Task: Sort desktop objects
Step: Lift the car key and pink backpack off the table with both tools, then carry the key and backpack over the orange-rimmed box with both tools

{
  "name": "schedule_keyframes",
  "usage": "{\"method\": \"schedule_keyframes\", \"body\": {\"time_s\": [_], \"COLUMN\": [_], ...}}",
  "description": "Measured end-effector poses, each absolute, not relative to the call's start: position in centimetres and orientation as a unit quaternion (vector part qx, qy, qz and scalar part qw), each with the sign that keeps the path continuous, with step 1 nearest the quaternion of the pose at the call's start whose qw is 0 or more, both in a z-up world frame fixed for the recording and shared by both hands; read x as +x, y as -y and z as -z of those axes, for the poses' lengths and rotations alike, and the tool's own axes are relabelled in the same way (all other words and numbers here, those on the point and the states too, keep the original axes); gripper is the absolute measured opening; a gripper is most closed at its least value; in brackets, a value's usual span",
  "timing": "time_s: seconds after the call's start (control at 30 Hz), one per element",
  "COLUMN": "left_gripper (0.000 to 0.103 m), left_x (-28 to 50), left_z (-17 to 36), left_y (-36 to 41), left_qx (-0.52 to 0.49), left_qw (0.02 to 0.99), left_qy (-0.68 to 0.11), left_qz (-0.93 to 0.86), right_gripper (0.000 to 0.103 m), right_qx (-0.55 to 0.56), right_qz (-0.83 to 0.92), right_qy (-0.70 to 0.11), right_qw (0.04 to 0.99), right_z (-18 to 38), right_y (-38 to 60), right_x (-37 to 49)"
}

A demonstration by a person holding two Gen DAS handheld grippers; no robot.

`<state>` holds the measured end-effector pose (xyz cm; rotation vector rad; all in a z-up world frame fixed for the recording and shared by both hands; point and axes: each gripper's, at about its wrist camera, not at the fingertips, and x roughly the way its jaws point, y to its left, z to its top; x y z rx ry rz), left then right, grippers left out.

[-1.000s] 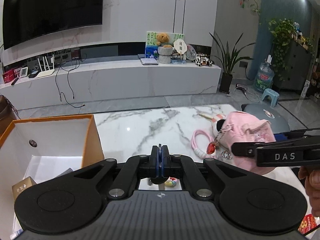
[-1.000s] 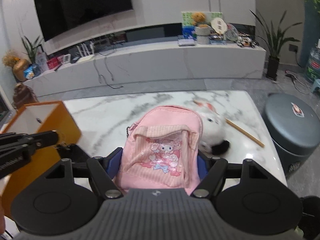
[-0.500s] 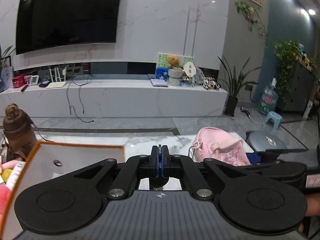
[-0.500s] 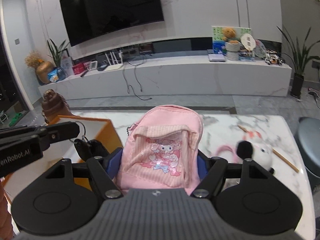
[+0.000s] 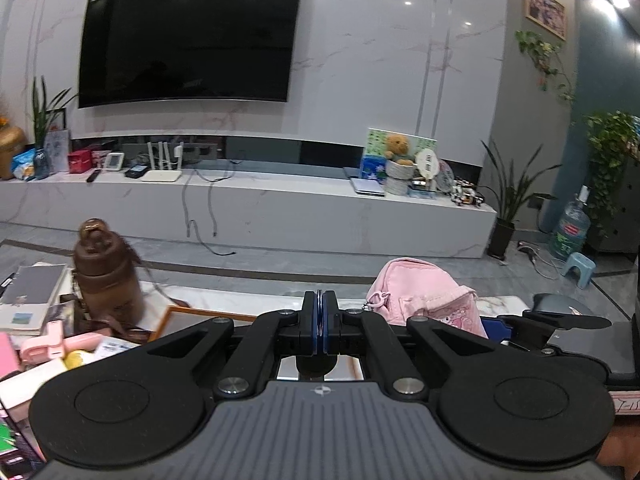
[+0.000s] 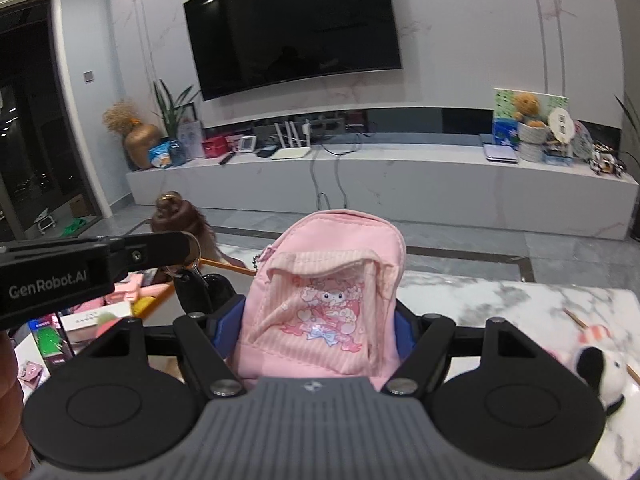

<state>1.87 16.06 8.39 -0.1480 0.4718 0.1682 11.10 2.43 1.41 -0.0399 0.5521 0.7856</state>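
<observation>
My right gripper [image 6: 316,320] is shut on a small pink backpack [image 6: 328,292] with a cartoon print and holds it upright above the marble table [image 6: 500,300]. The backpack also shows in the left wrist view [image 5: 424,300], at the right. My left gripper [image 5: 320,316] is shut, its blue pads together. In the right wrist view its tip [image 6: 188,246] pinches a key ring from which black car keys [image 6: 196,292] hang, above the orange box [image 5: 192,316].
A brown bottle [image 5: 106,276] stands beyond the orange box. Books, pink items and small boxes [image 5: 48,344] lie at the left. A white plush toy [image 6: 600,372] and a stick [image 6: 576,318] lie on the table at the right. A grey bin [image 5: 560,304] stands beyond the table.
Both grippers have risen and tilted up, so the views now show the room instead of the tabletop. The backpack has been lifted off the table, and both grippers have shifted left over the orange box.
</observation>
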Motion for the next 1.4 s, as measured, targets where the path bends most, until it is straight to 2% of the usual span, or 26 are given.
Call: {"method": "schedule_keyframes", "body": {"time_s": [0.6,0.93,1.4], "left_gripper": [0.002,0.002,0.002], "left_x": [4.1,6.5,8.0], "left_z": [-6.0,-2.9,-0.8], "left_y": [-23.9,-25.2,-26.1], "left_qx": [-0.082,-0.087,-0.092], "left_qw": [0.944,0.925,0.912], "left_qy": [-0.307,-0.36,-0.392], "left_qz": [-0.089,-0.085,-0.085], "right_gripper": [0.074,0.074,0.074], "right_qx": [-0.089,-0.12,-0.157], "right_qz": [-0.401,-0.398,-0.387], "right_qy": [-0.27,-0.308,-0.334], "right_qw": [0.87,0.856,0.845], "right_z": [0.7,3.3,5.5], "right_y": [-10.4,-13.8,-15.9], "right_x": [10.8,11.6,11.6]}}
